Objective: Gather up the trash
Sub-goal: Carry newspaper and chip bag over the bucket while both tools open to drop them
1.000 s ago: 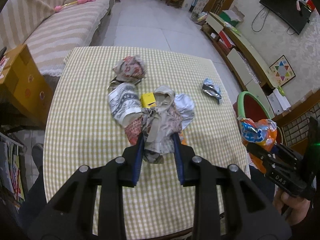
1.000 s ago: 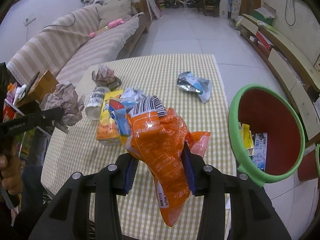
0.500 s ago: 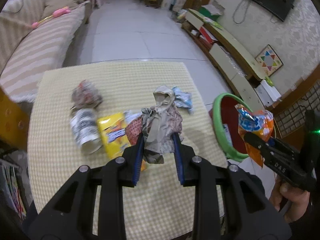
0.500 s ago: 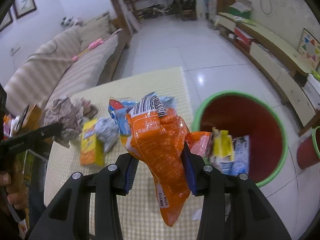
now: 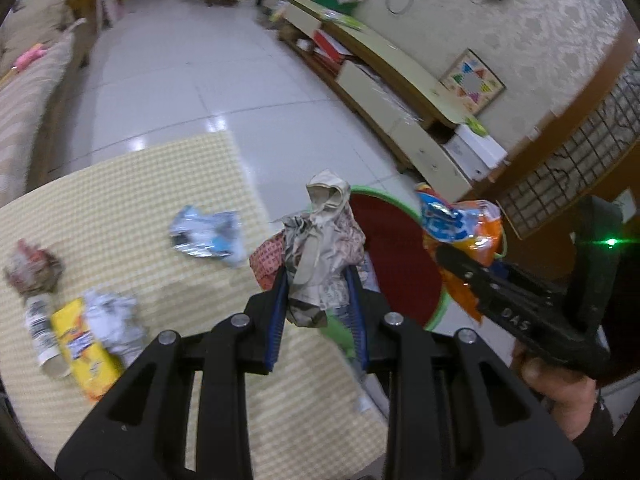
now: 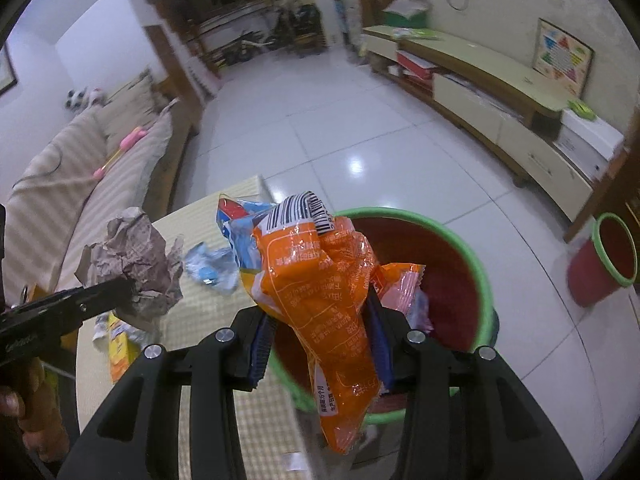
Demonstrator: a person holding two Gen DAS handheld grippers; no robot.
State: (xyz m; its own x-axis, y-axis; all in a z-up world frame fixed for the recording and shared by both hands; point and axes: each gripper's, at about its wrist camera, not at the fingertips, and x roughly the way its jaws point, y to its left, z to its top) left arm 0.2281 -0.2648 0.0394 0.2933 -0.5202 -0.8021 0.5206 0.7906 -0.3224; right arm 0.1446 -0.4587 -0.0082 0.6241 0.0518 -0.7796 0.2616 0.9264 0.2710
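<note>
The table (image 5: 132, 216) with its checked yellow cloth fills the left of your view, and the red bin with the green rim (image 6: 472, 264) stands just off its right edge, wrappers already lying inside. Over that bin's mouth your right gripper (image 6: 320, 332) is clamped on the orange snack bag (image 6: 320, 300); it is thin, slick film, nearly weightless, and you have it pinched across the crumpled middle, which is the best place since the flat ends would slide out. Your left gripper (image 5: 318, 300) is closed on the crumpled paper wad (image 5: 320, 248), near the bin's left rim; it looks light, soft and springy, so a squeeze through its bulk should hold, though loose flaps may tear. Still on the cloth to the left lie a yellow packet (image 5: 86, 354), a small labelled bottle (image 5: 40, 330), a white crumpled wrapper (image 5: 114, 320), a second paper ball (image 5: 34, 270) and, farther right, a silver-blue foil wrapper (image 5: 208, 236). I judge all are light; grip the bottle across its body, the foils at a bunched fold.
</note>
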